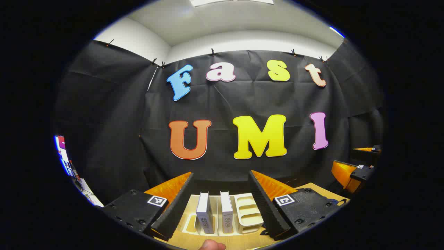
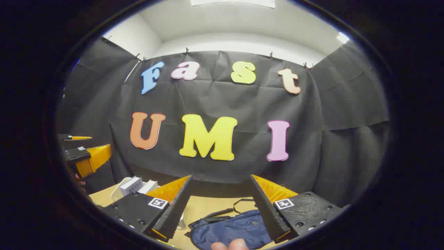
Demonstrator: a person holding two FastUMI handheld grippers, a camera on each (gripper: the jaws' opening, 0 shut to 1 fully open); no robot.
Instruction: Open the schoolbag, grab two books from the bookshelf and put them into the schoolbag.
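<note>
Black cloth hangs behind a pale wooden table (image 1: 194,239), and on it we find a white bookshelf (image 1: 248,211) holding two books (image 1: 204,217) upright, spines toward us, their long axes standing vertical, side by side with a small gap between them. Our left gripper (image 1: 221,201) hovers with its jaws spread wide and empty, the books sitting at its 6 o'clock between the fingers but not touched. We judge the books stiff and fairly light, with smooth covers that may slip; pinching one across its spine near the upper half should let us lift it straight out. Our right gripper (image 2: 221,205) is likewise spread apart and empty above the schoolbag (image 2: 230,231), which lies flat at 6 o'clock in the right gripper view, its strap (image 2: 242,201) trailing toward 12 o'clock. It looks like soft, limp fabric that will sag, so we expect to take it by the zipper pull, whose position we cannot make out. It seems unopened.
</note>
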